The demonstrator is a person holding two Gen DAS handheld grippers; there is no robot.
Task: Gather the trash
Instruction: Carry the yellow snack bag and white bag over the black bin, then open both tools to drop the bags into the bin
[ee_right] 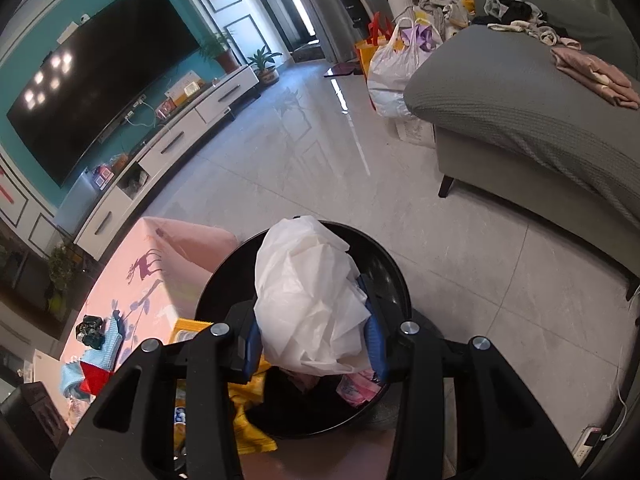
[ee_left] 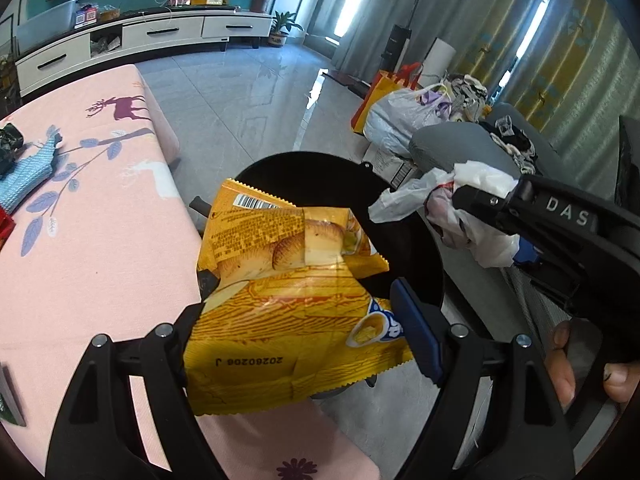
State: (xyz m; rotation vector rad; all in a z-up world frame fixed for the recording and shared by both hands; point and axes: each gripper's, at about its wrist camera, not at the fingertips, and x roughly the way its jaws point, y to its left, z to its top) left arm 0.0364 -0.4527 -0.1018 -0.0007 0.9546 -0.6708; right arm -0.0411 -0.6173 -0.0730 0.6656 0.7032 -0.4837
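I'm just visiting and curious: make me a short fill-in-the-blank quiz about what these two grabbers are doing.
1. The left gripper holds a snack wrapper whose colour is ____.
2. The right gripper is shut on a crumpled plastic bag whose colour is ____.
3. Both pieces of trash hang over a round black ____.
4. The tablecloth beside it is ____ with deer.

Missing words: yellow; white; bin; pink

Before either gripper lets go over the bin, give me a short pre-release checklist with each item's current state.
1. Left gripper holds the yellow snack wrapper: ok.
2. Right gripper clamps the white plastic bag: ok.
3. Bag is above the black trash bin opening: ok.
4. Wrapper fully over the bin: not ok; its lower part overhangs the pink tablecloth.
5. Room left in the bin: cannot tell.
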